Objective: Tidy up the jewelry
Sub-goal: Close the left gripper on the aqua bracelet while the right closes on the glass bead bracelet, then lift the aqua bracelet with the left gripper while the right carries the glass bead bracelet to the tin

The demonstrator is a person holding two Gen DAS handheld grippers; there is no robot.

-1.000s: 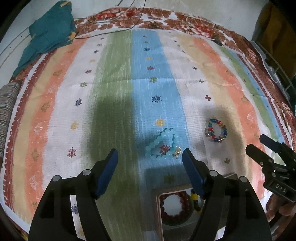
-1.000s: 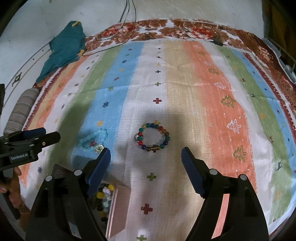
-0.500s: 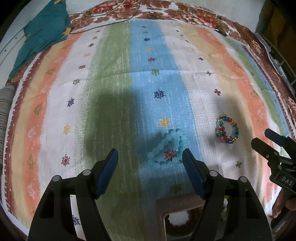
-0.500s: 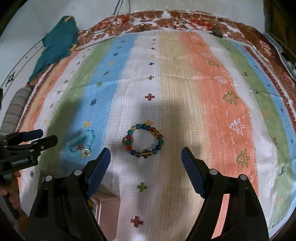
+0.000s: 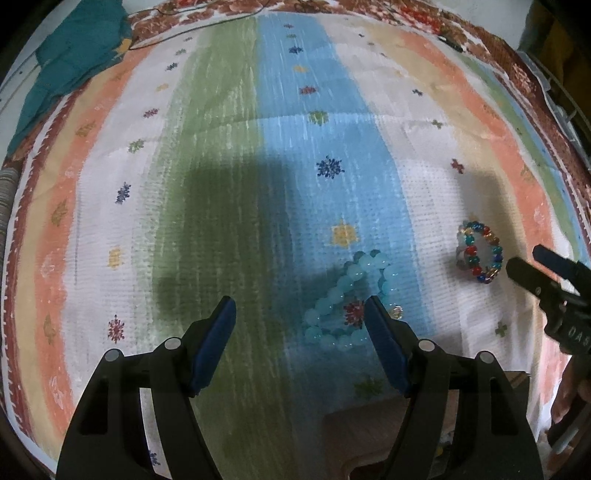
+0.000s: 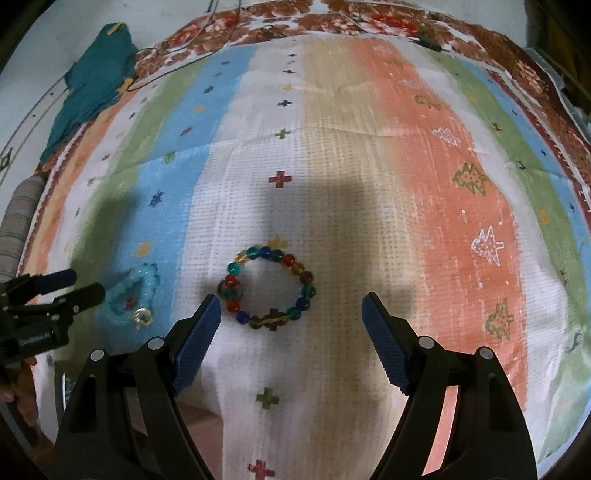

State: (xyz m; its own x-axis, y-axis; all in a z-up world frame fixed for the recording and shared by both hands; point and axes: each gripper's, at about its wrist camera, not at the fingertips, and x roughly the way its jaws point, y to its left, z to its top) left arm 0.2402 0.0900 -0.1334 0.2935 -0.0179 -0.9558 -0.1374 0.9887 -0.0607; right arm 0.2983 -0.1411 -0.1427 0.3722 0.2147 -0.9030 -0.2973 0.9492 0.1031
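Observation:
A pale blue bead bracelet lies bent into a triangle on the striped cloth, just ahead of my left gripper and close to its right finger. That gripper stands open with nothing between its pads. A multicoloured bead bracelet lies flat in a ring ahead of my right gripper, nearer its left finger; this gripper is open and empty too. The multicoloured bracelet shows at the right of the left wrist view, the pale blue one at the left of the right wrist view.
A brown wooden box sits at the near edge between the two grippers, mostly hidden. A teal cloth lies at the far left off the striped cloth. Black cables run along the far edge. A person's hand holds the right tool.
Both grippers have come down and forward toward the bracelets, which now look larger and closer. The wooden box has slid almost out of both views. Jaw openings are unchanged.

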